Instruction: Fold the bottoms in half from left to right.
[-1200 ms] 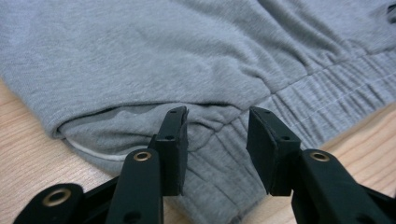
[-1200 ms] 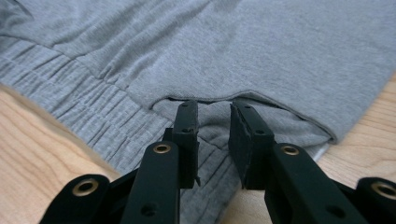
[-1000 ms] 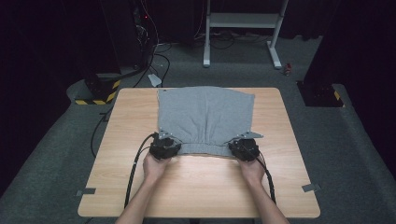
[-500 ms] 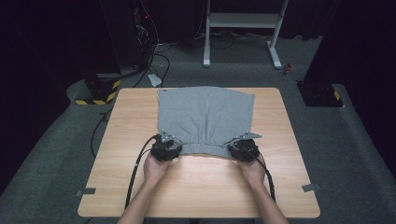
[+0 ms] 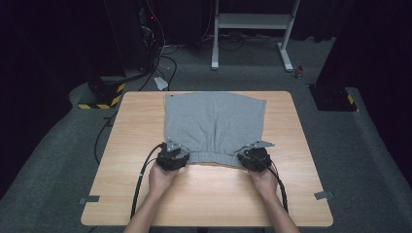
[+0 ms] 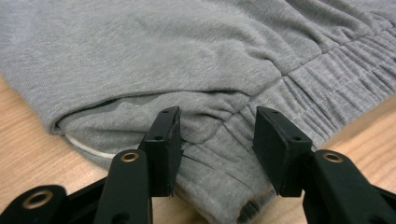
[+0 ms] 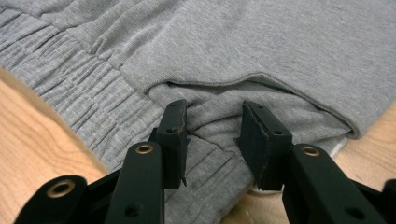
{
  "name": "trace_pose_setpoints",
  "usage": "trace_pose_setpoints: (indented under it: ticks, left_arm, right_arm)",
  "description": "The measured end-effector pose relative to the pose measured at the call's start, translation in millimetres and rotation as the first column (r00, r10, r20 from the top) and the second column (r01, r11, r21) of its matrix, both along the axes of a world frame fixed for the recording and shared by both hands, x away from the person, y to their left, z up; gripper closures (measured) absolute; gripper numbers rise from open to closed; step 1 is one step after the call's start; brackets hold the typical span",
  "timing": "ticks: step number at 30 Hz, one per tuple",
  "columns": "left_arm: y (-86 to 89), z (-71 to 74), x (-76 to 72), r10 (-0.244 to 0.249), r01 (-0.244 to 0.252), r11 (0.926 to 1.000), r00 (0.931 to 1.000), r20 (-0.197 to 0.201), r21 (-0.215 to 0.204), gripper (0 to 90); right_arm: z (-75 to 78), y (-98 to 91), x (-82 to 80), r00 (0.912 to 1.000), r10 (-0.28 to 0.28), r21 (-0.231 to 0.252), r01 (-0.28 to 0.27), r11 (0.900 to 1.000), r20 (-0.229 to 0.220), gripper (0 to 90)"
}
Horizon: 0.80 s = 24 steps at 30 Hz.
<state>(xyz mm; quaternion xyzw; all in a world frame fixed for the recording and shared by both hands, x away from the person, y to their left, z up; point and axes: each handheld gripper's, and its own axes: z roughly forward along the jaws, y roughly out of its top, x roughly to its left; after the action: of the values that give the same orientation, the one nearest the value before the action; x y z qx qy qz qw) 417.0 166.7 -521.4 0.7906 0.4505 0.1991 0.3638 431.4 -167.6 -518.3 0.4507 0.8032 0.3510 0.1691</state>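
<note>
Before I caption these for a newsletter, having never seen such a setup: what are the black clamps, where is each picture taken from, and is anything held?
A person holds two hand tools, each with two black jaws. The high view looks down on the wooden table: left gripper, right gripper. The other two pictures come from cameras riding on those grippers. Grey shorts lie flat, waistband toward the person. Both grippers' jaws have just been opening; each pair now stands apart around a fold at a waistband corner, so neither grips the cloth.
</note>
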Motion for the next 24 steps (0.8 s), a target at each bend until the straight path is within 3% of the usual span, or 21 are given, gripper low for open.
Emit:
trace_pose_setpoints:
  ticks: [24]
  left_arm:
    - [-1.2, 0.3, -23.7, -0.034, 0.033, 0.9994, 0.9992, -0.020, -0.010, 51.2]
  right_arm:
    - [0.8, -5.6, -22.4, 0.9998, 0.019, -0.013, -0.019, 0.9997, -0.001, 60.9]
